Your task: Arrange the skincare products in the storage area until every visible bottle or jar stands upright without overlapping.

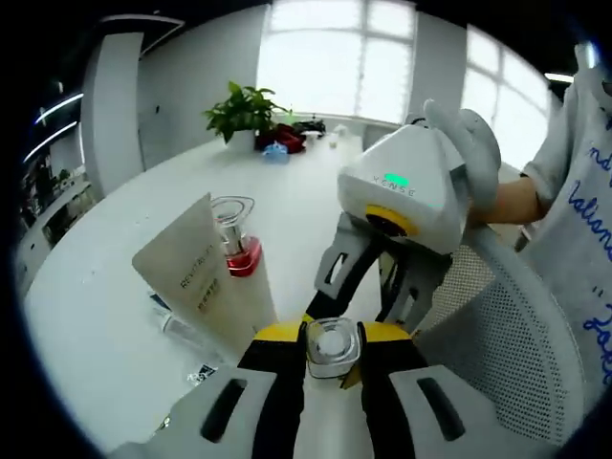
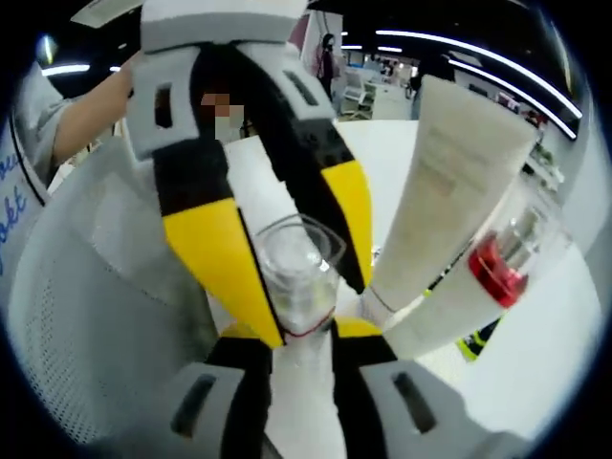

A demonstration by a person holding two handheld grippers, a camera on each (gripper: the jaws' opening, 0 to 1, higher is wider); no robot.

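Clear bottle [image 1: 332, 346] pinched between both tools — upright.

1 clear jar [image 1: 332, 346], 1 white tube [image 1: 206, 277], 1 red-collared bottle [image 1: 237, 241], 1 potted plant [image 1: 243, 113]

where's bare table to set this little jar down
Open white table stretches between the cream tube and the potted plant. It is crowded near both grippers: tube, red-collared bottle, small packets, and the mesh chair.
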